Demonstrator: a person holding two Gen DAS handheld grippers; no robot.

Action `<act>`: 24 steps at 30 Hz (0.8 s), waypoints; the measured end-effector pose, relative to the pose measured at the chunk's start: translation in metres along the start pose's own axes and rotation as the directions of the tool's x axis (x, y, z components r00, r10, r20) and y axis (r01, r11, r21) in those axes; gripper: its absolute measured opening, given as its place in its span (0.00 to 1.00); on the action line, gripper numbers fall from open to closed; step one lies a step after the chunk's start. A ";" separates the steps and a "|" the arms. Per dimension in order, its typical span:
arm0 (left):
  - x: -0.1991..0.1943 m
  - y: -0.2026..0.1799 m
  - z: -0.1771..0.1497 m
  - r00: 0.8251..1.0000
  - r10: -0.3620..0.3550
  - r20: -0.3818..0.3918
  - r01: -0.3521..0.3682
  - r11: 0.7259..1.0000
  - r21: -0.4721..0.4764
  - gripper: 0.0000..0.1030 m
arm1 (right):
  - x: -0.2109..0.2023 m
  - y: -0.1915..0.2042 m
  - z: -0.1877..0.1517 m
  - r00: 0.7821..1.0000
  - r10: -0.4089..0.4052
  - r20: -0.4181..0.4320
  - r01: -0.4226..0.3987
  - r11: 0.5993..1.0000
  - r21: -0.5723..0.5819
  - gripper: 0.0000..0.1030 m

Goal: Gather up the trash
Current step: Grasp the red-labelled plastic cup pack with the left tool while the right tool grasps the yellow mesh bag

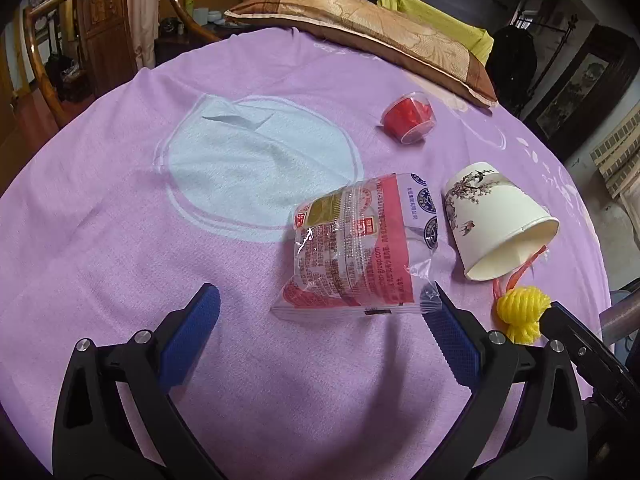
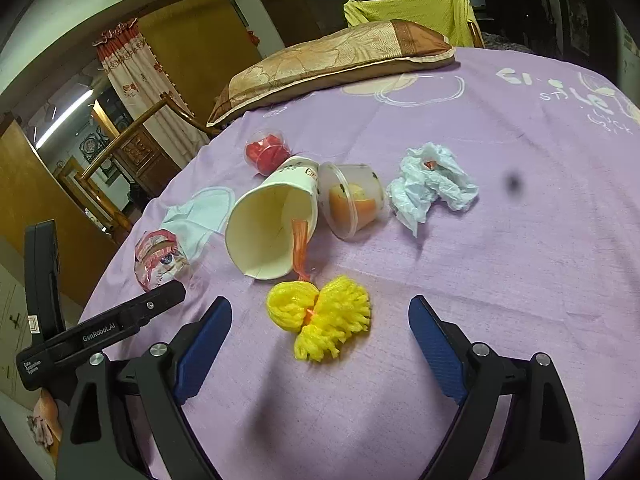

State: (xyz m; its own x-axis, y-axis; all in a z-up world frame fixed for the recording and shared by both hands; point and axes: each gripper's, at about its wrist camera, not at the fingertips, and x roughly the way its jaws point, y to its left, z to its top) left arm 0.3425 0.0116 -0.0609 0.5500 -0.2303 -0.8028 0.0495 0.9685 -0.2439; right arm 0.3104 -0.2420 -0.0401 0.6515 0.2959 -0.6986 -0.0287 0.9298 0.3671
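A crumpled clear and red plastic wrapper (image 1: 356, 248) lies on the purple tablecloth (image 1: 120, 264), just ahead of my open, empty left gripper (image 1: 324, 312). The wrapper also shows in the right wrist view (image 2: 158, 258). A tipped paper cup (image 1: 492, 220) lies right of it, with an orange strip in its mouth (image 2: 272, 224). Yellow foam netting (image 2: 320, 320) lies between the fingers of my open, empty right gripper (image 2: 320, 320). A small red cup (image 1: 410, 118), a clear lidded tub (image 2: 352, 200) and a crumpled pale blue tissue (image 2: 432, 184) lie farther back.
A brown and gold pillow (image 2: 332, 64) lies at the far edge of the round table. A wooden chair (image 1: 60, 40) stands at the far left. A yellow-green draped chair (image 2: 420, 8) stands behind the pillow. The left gripper's body (image 2: 100, 332) reaches in from the left.
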 end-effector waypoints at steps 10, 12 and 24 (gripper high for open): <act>-0.002 0.006 0.001 0.999 -0.039 0.002 0.039 0.999 -0.024 0.94 | 0.017 0.004 0.002 1.000 0.004 -0.016 -0.005 1.000 -0.024 0.39; -0.003 0.007 0.002 0.999 -0.052 0.005 0.052 0.998 -0.033 0.94 | 0.003 -0.001 0.004 0.999 0.000 0.044 -0.001 1.000 0.013 0.37; -0.018 -0.022 -0.002 0.994 -0.002 0.113 -0.013 0.991 0.133 0.93 | -0.001 -0.017 0.005 1.000 -0.007 0.018 0.005 0.994 0.108 0.38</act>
State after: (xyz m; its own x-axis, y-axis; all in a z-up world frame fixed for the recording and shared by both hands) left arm 0.3294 -0.0059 -0.0421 0.6404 -0.2200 -0.7358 0.1524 0.9754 -0.1590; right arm 0.3141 -0.2590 -0.0431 0.6652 0.2854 -0.6899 0.0563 0.9023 0.4274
